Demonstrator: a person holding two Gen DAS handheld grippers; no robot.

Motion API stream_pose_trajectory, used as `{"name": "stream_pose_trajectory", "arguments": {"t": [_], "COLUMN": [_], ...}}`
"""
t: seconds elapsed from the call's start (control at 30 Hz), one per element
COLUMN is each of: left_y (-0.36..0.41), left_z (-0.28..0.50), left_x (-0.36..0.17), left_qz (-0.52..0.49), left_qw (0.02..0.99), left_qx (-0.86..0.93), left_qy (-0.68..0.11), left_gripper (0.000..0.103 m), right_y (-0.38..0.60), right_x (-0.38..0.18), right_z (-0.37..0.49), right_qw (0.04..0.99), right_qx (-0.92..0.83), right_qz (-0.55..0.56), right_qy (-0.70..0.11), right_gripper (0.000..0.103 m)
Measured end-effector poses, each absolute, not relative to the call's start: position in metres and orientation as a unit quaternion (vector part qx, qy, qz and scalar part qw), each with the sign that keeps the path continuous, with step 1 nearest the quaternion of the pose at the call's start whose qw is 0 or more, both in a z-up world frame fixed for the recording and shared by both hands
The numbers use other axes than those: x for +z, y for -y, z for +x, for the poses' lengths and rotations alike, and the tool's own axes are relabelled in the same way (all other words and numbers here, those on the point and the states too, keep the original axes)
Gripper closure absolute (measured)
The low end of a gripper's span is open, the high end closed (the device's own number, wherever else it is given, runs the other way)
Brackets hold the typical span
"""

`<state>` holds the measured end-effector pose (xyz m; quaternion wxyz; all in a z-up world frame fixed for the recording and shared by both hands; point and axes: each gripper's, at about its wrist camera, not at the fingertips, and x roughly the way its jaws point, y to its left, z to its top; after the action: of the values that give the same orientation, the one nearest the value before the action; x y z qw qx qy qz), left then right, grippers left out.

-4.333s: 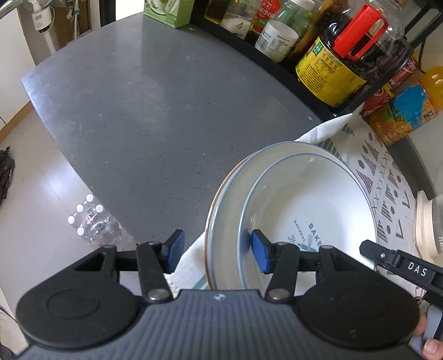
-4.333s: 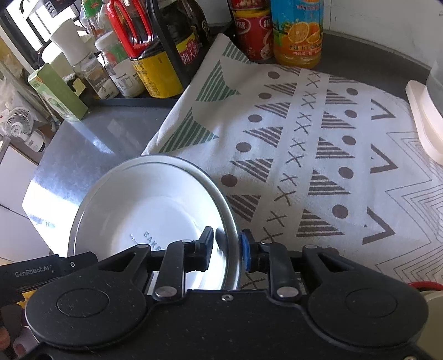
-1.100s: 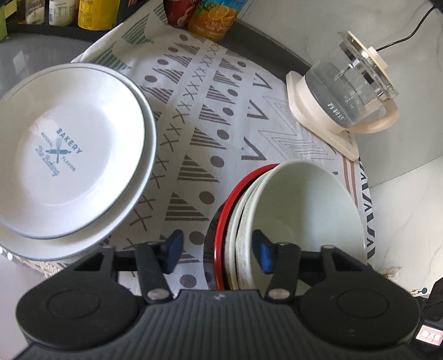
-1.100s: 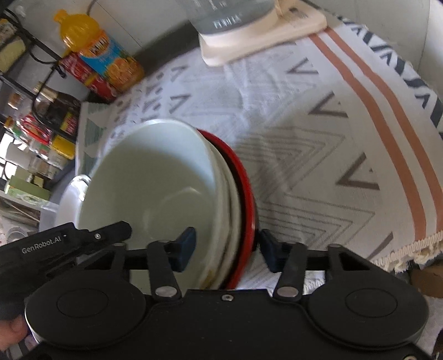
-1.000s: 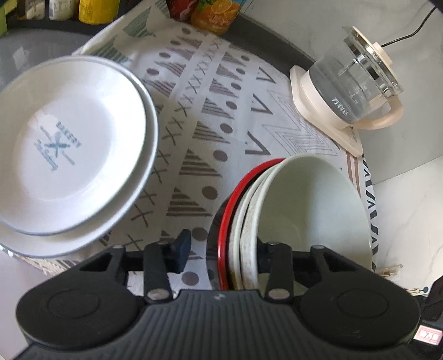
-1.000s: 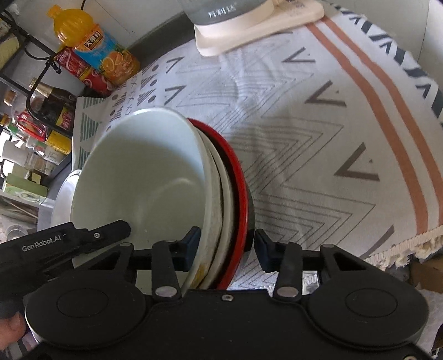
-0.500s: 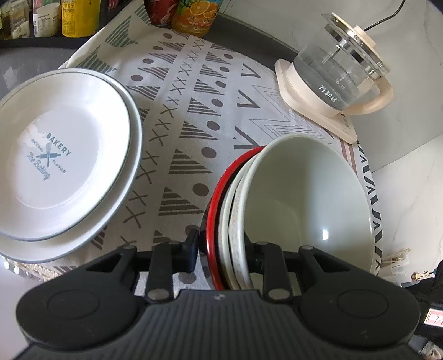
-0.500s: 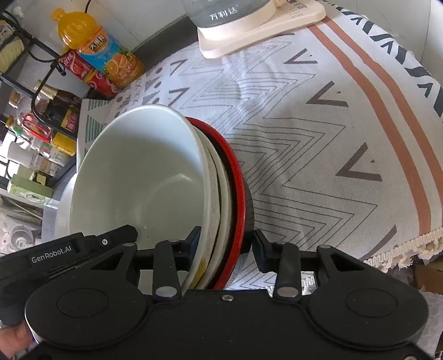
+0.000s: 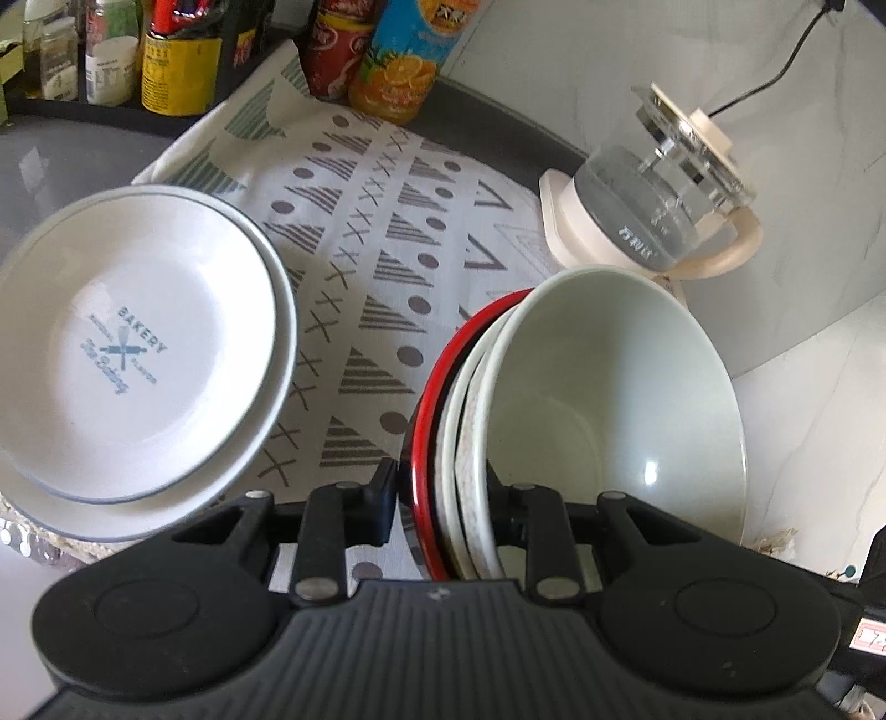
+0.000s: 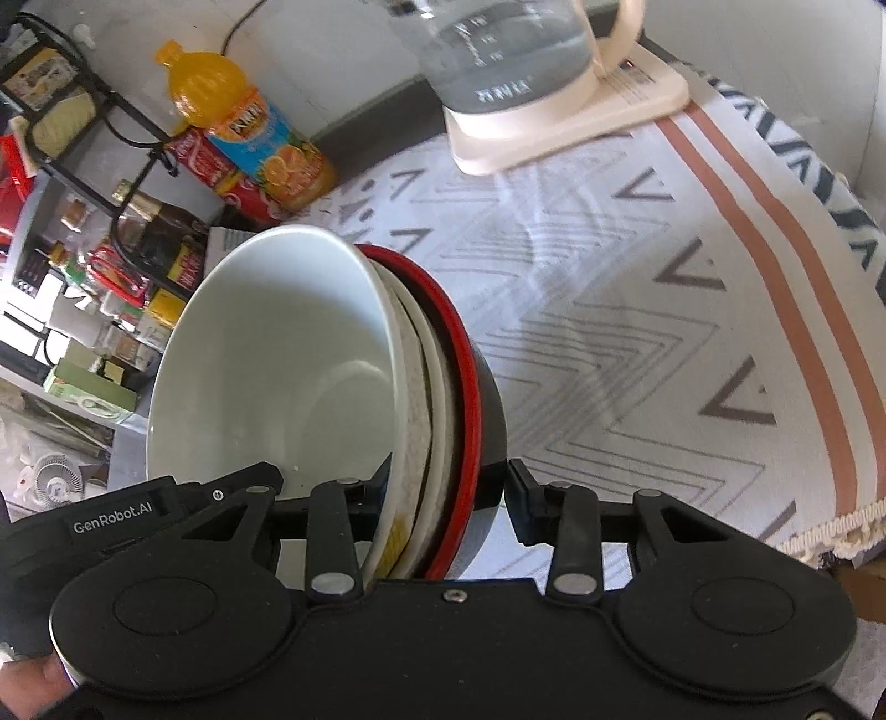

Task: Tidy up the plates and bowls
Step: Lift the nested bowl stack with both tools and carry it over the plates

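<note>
- Left wrist view: the left gripper (image 9: 443, 501) is closed across the near rim of a stack of bowls (image 9: 603, 404); one finger presses the outer red edge, the other sits inside the top bowl.
- Stack make-up: a pale green-white bowl on top, two whitish bowls beneath, and a red-rimmed black bowl (image 9: 429, 399) outermost. The stack is tilted, its openings facing the left camera.
- Right wrist view: the right gripper (image 10: 446, 495) straddles the opposite rim of the same stack of bowls (image 10: 288, 360). The inner finger touches the inside of the top bowl; the outer finger (image 10: 523, 501) stands just beside the black wall, and contact there cannot be confirmed.
- Plates (image 9: 138, 354): two white plates with grey-blue rims, stacked, the upper one printed "BAKERY". They lie to the left of the bowls, apart from them, at the edge of the patterned cloth (image 9: 387, 232).
- Whether the bowls touch the cloth cannot be told.
- Kettle (image 9: 659, 216): glass, on a cream base, beyond the bowls.
- Orange juice bottle (image 10: 249, 144) and a red can (image 9: 335, 50) stand at the far edge of the cloth.
- Rack of bottles and jars (image 9: 111, 55) sits at the far left.
</note>
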<state>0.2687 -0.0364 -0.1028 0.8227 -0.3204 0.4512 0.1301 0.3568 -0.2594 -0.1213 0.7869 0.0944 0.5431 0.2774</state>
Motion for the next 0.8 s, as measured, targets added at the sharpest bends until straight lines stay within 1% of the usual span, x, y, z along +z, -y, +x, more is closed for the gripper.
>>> {"name": "stream_pose_trajectory", "arguments": {"t": [0.43,0.8], "left_y": [0.000,-0.048], "left_z": [0.249,0.237], "left_x": [-0.083,-0.077], "left_qz": [-0.335,-0.337], "left_qw": [0.828,0.827], "left_qx": [0.156,0.152], "left_qy": [-0.422,-0.423], "left_gripper": [0.077,0.077], "right_y": [0.216,0.170], "right_x": [-0.100,-0.091], "right_z": [0.355,0.340], "right_qw": [0.788,0.792], "right_qx": [0.310,0.310], "right_qz": [0.073,0.078], "right_qy": [-0.526,-0.521], "right_gripper": [0.065,0.065]}}
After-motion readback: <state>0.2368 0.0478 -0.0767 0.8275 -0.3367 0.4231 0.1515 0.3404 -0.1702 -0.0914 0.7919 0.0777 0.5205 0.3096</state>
